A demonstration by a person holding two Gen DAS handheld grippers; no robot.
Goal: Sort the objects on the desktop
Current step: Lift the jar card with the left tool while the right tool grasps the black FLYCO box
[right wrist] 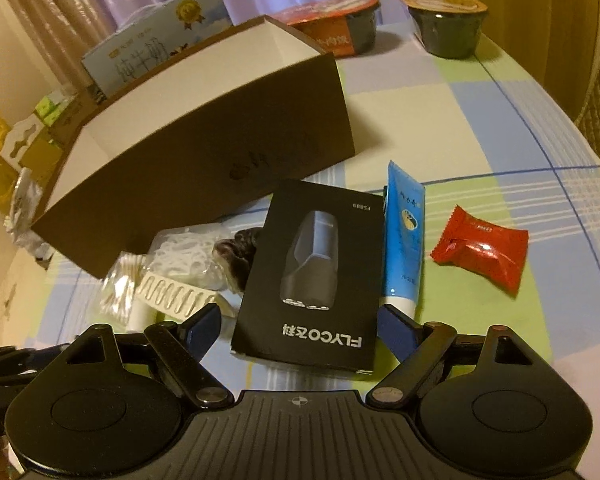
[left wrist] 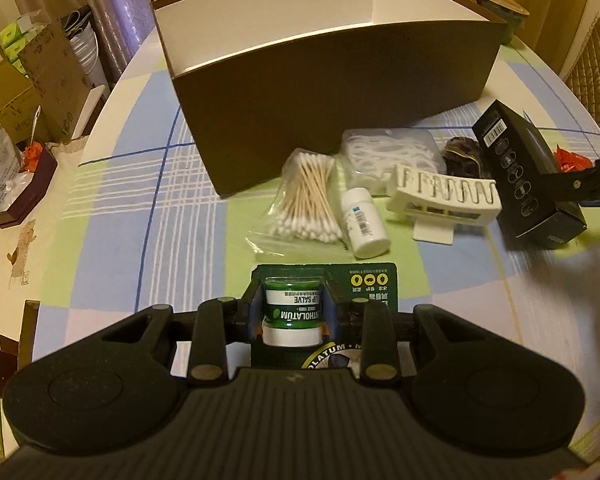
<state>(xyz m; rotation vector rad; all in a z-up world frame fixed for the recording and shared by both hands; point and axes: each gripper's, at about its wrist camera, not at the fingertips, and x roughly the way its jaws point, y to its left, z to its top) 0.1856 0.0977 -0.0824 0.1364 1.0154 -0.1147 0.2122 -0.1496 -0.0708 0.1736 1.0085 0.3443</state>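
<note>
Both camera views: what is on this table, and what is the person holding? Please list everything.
Storage box: one, brown outside and white inside, back of the table.
Cotton swabs: one clear bag, in front of the box.
Bottle: one, white, lying beside the swabs.
Plastic rack: one, white, right of the bottle.
Bag of white pieces: one, clear, behind the rack.
Tube: one, blue, beside the shaver box.
Snack packet: one, red, right of the tube.
Lidded bowls: two, far edge.
Tablecloth: checked blue, green and white.
Left gripper: black, shut on the green lip salve pack.
Right gripper: black, holding the black shaver box.
</note>
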